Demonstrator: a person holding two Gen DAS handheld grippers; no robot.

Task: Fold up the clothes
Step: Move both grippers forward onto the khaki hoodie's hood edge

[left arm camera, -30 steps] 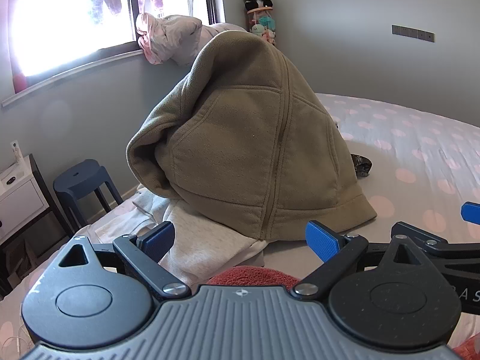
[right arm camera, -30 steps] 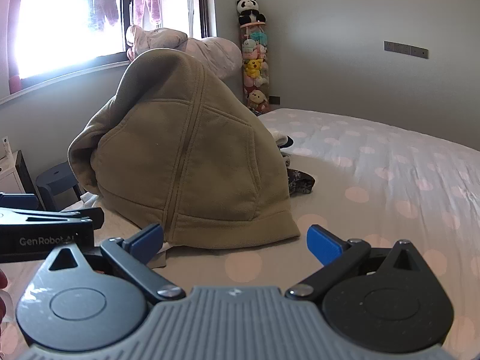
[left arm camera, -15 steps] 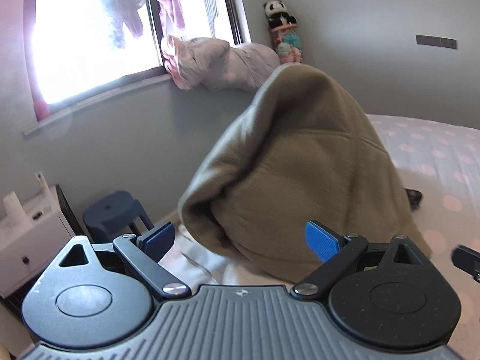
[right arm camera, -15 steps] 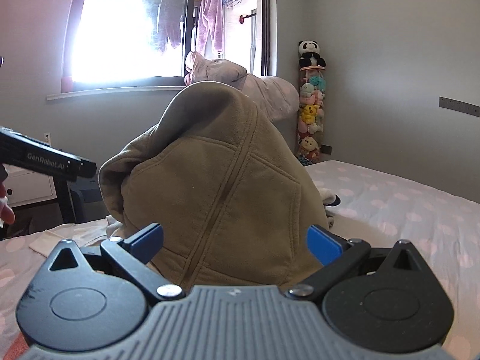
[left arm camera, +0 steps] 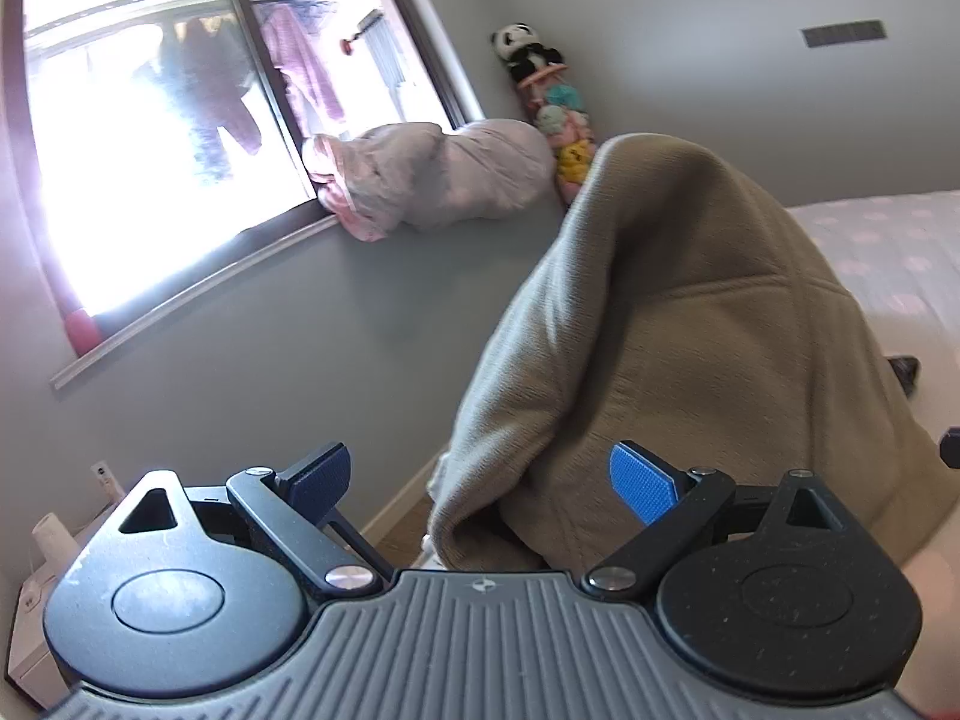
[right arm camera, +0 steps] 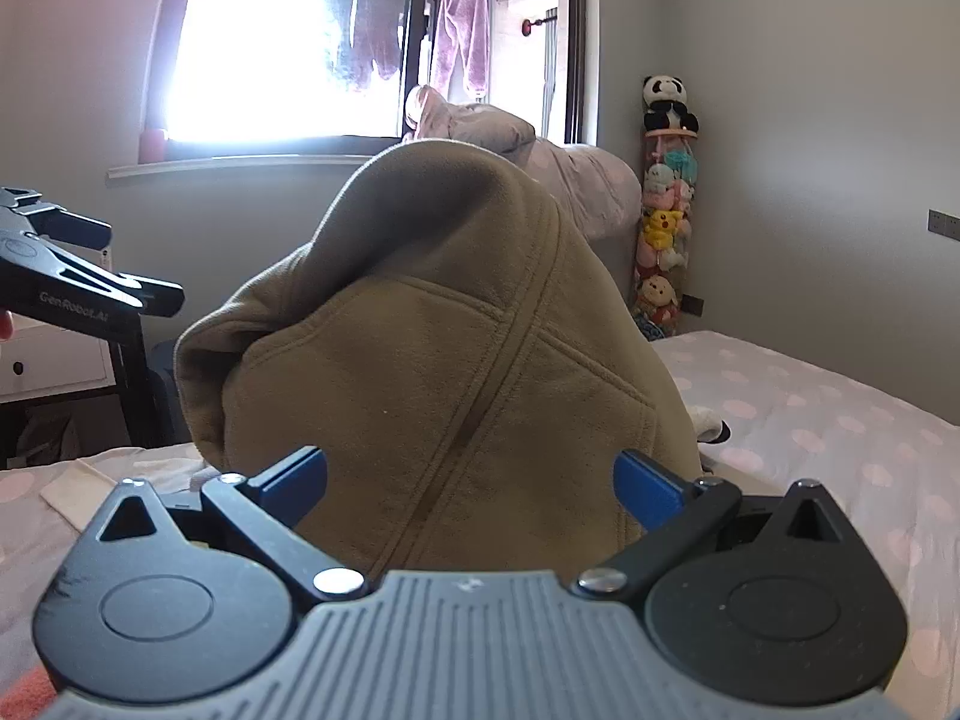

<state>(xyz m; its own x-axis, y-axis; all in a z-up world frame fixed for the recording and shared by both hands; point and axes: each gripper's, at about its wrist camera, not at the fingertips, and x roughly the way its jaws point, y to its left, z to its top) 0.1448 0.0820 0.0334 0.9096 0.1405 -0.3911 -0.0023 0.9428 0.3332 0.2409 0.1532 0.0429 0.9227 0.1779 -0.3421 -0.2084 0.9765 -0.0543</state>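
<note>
Right gripper (right arm camera: 471,483), jaws apart and holding nothing, faces an olive fleece (right arm camera: 444,360) heaped on the dotted bed (right arm camera: 840,420). Left gripper (left arm camera: 480,480), jaws likewise apart and holding nothing, faces the same fleece (left arm camera: 690,330); seen from the right wrist, its side (right arm camera: 72,288) reads "GenRobot.AI". A clear tube (right arm camera: 663,228) in the corner holds stacked plush toys, with a panda (right arm camera: 666,102) on top.
</note>
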